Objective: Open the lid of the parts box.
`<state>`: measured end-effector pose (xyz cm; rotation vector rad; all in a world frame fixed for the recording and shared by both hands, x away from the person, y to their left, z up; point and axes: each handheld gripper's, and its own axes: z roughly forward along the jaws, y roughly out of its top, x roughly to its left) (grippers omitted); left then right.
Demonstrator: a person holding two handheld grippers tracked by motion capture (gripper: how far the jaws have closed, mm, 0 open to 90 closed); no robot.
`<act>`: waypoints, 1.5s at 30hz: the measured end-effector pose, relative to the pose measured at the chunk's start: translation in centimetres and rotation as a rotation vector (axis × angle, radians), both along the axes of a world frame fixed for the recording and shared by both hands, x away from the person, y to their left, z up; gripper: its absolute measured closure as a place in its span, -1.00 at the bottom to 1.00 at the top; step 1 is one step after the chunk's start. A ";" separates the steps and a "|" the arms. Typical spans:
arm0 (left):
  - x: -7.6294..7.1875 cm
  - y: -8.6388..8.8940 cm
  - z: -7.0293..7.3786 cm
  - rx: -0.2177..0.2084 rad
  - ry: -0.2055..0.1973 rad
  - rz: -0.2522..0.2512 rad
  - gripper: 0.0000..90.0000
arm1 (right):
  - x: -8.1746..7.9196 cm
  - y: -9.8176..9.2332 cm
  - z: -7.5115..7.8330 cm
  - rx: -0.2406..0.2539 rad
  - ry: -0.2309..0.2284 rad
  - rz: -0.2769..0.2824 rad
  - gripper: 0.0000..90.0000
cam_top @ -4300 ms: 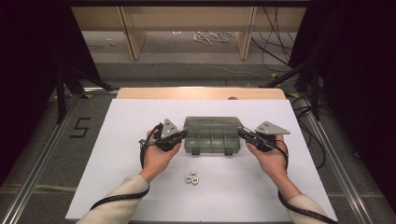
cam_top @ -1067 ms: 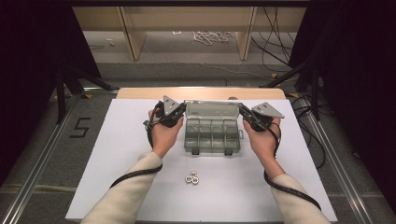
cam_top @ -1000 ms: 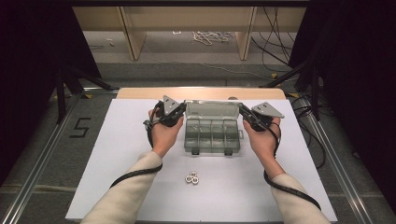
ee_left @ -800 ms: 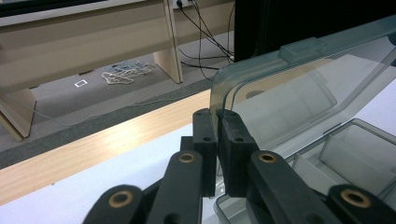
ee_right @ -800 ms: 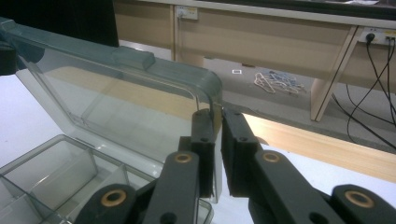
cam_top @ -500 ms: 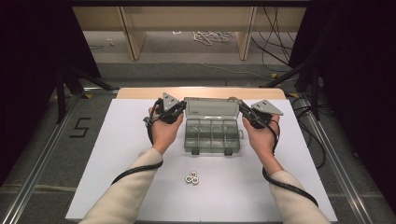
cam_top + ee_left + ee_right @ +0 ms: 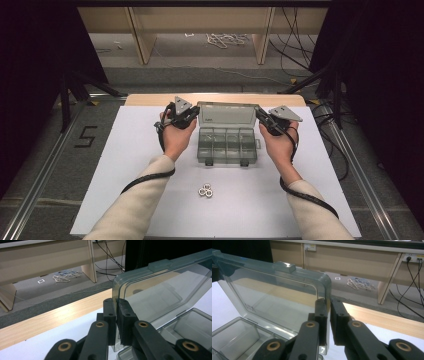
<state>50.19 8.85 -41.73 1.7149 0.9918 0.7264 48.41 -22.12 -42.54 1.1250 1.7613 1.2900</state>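
1. Box: clear grey plastic, compartmented, sits near the middle of the white worktop, towards its far half.
2. Lid: raised, standing close to upright along the far edge of the box; the tray below it lies open to the high view.
3. Left claw: closed on the lid's left edge. In the left gripper view the two black jaws pinch the clear rim between them, just below the rounded upper corner.
4. Right claw: closed on the lid's right edge. In the right gripper view the jaws clamp the rim under the rounded corner, with the lid spreading away to the left.
5. Left hand and right hand flank the box, one on each side, forearms in from the near edge.
6. Tray dividers seen through the plastic; compartments show small contents I cannot make out.
7. Latches: two tabs on the near wall of the tray, both unfastened.
8. Rings: a small cluster of metal rings lies on the worktop, near side of the box, apart from it.
9. Wooden strip runs along the far edge of the worktop.
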 end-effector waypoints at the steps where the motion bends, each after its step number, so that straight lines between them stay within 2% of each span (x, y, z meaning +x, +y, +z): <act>1: 0.1 0.0 0.0 -0.003 0.001 0.000 0.90 | 0.0 0.0 0.0 0.000 0.000 0.000 0.88; 2: 0.1 0.0 0.0 -0.003 0.002 -0.002 0.90 | 0.2 0.0 -0.1 0.003 -0.019 0.002 0.88; 7: 0.3 -0.1 0.0 -0.003 0.005 0.003 0.89 | 0.3 0.0 -0.1 0.001 -0.013 -0.002 0.89; 8: 0.4 0.0 0.0 0.001 0.006 0.002 0.89 | 0.3 0.0 0.0 0.006 0.001 0.002 0.89; 13: 0.7 -0.1 0.0 0.001 0.007 0.008 0.89 | 0.7 0.0 -0.2 0.003 -0.010 0.002 0.89; 19: 1.0 -0.2 -0.1 -0.008 0.012 0.014 0.89 | 1.0 0.0 -0.4 -0.016 0.003 -0.005 0.89; 27: 1.3 -0.3 -0.1 -0.009 0.016 0.018 0.88 | 1.4 0.1 -0.5 -0.007 -0.001 -0.017 0.89; 29: 1.4 -0.3 -0.1 -0.009 0.015 0.019 0.88 | 1.4 0.1 -0.5 -0.002 0.017 -0.006 0.89; 32: 1.5 -0.2 -0.2 -0.014 0.017 0.018 0.88 | 1.6 0.1 -0.5 -0.007 -0.001 -0.017 0.89; 38: 1.7 -0.3 -0.3 -0.023 0.023 0.021 0.88 | 1.8 0.1 -0.6 -0.005 0.002 -0.017 0.89; 45: 1.9 -0.3 -0.3 -0.019 0.024 0.024 0.88 | 1.9 0.1 -0.5 -0.001 0.027 -0.015 0.90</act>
